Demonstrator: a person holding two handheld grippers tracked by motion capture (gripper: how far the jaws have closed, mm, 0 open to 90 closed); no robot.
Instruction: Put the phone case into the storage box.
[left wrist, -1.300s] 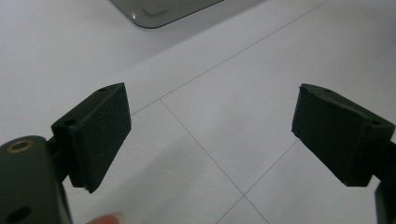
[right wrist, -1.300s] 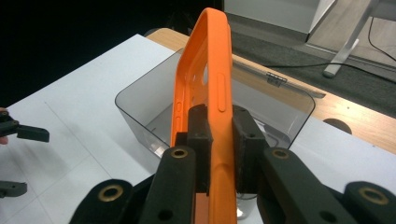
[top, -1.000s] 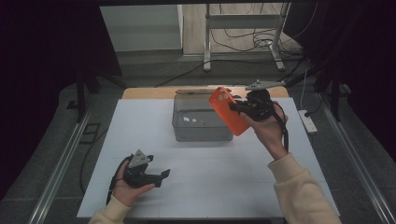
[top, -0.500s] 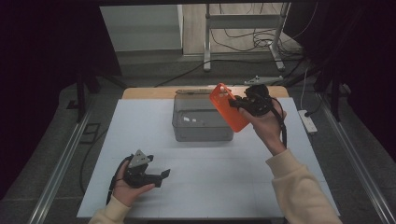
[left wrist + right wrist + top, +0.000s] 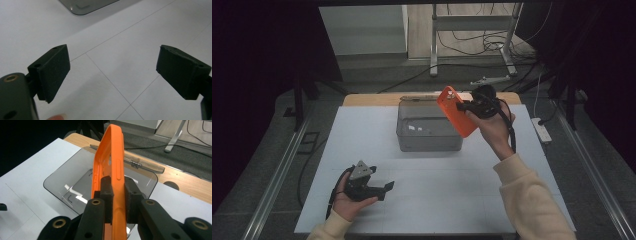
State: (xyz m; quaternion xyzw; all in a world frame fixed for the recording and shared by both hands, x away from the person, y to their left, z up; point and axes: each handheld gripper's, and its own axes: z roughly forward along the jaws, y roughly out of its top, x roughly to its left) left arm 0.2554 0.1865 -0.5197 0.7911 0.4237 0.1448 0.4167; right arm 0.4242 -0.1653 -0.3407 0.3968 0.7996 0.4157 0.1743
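Covering most of a wooden table [image 5: 377,99] is a big white sheet [image 5: 452,195] marked with thin grid lines, and only a strip of bare wood is left showing along the far edge, pretty plain setup tbh. A clear grey box [image 5: 428,131] is set on the sheet toward the far side, its lid seemingly hinged open behind it. An orange phone case [image 5: 456,111] is held up in the air over the box's right end, tilted, and it's clamped edge-on between the jaws of the right gripper [image 5: 473,107], as can be seen up close in the right gripper view [image 5: 117,195]. The left gripper [image 5: 384,189] is kept low over the near left part of the sheet, well apart from the box, jaws spread wide with nothing between them, just white surface seen through the gap [image 5: 113,70]. Around the table, grey carpeted floor [image 5: 362,75] is seen, with black cables [image 5: 472,40] scattered near a metal stand [image 5: 472,30] at the back, metal rails [image 5: 277,170] running along both sides, a white power strip [image 5: 542,129] lying on the floor at the right, and the rest of the room is left dark
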